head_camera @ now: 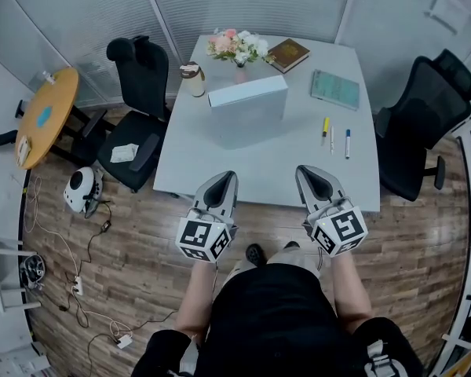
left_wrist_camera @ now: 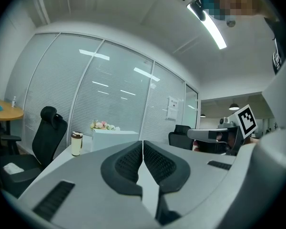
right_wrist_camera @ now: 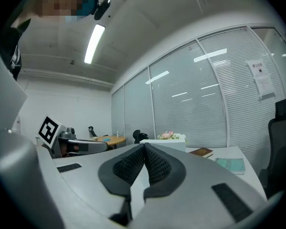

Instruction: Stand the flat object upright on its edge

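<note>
Left gripper (head_camera: pixel 223 181) over the near edge of the bench (head_camera: pixel 275 163), jaws pressed together on nothing, right gripper (head_camera: pixel 309 173) alongside, likewise shut and empty — teal book (head_camera: pixel 335 89) flat, far right.

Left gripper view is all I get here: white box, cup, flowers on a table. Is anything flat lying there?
Observer: Yes, the head view shows a thin teal book lying flat on the grey table, right of the white rectangular box.
Operator: Any other?
Observer: A brown hardcover book lies flat at the far edge, beside the pink and white flower bouquet.
Operator: Right gripper holding anything?
Observer: No, its own view shows the fingers shut, nothing between them.
</note>
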{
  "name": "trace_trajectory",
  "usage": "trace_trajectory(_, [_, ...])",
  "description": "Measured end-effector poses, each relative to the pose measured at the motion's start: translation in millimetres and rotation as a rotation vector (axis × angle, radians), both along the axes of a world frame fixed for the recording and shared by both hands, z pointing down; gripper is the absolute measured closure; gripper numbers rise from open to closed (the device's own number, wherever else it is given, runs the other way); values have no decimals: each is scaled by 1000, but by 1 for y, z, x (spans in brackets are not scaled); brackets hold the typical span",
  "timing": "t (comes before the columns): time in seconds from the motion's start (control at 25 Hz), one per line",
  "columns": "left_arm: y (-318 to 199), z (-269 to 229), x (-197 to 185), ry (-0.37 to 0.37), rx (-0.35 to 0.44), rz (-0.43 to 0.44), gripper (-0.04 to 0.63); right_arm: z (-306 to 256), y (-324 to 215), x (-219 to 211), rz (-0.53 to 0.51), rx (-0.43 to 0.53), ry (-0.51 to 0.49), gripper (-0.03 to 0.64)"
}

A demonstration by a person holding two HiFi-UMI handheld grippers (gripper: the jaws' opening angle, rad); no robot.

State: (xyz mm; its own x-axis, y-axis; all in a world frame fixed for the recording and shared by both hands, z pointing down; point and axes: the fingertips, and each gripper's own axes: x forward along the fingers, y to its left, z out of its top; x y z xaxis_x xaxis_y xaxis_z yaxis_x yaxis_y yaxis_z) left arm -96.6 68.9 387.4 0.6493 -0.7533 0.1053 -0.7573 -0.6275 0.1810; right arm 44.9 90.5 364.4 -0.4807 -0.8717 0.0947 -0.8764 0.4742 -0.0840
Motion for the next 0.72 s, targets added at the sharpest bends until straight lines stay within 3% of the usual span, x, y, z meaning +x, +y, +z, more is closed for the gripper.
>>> trace_trajectory(0.72, [6,3,-12,9,-9,-18,568,1,7,-10,-16,24,19,603])
